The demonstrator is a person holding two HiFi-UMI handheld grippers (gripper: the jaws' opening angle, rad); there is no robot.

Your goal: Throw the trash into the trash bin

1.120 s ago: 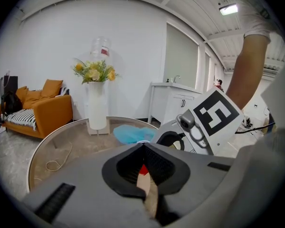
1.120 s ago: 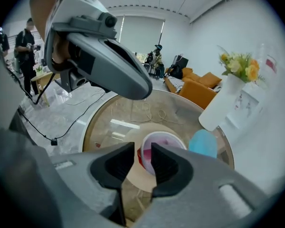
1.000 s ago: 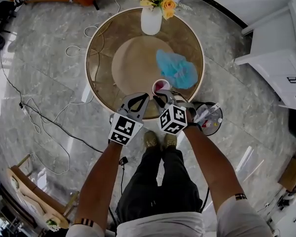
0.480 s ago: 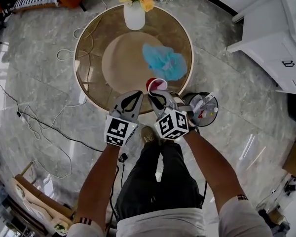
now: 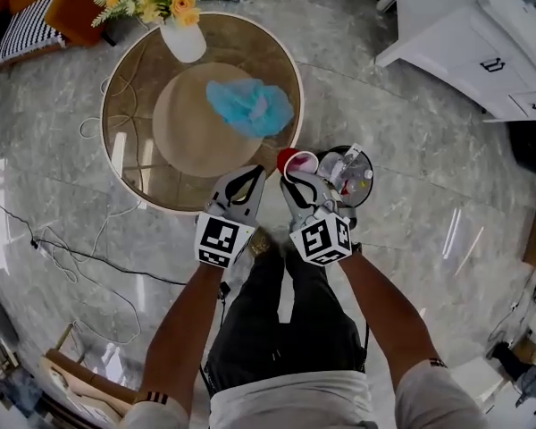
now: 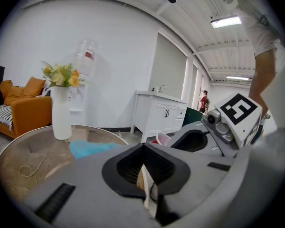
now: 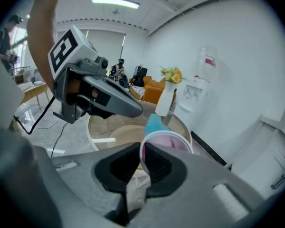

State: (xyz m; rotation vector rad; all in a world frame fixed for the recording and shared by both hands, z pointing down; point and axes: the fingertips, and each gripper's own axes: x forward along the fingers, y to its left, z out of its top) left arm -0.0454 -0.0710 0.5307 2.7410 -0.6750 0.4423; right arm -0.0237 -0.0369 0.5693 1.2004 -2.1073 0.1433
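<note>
Person: white shirt [image 5: 290, 402], sleeve ends banded with dark stripes [image 5: 435, 359]; dark trousers [image 5: 277, 329]; tan shoes [image 5: 257, 241]. Left tool [image 5: 253, 173] and right tool [image 5: 290, 182]: matching grey moulded bodies, smooth and rounded, with black ribbed pads [image 6: 167, 167] set in a V-shaped recess. Each carries a white cube [image 5: 221, 239] printed with black square markers.

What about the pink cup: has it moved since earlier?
Yes. The right gripper, jaws just closed on the pink cup, carried it from over the round table to its edge, toward the trash bin.
</note>
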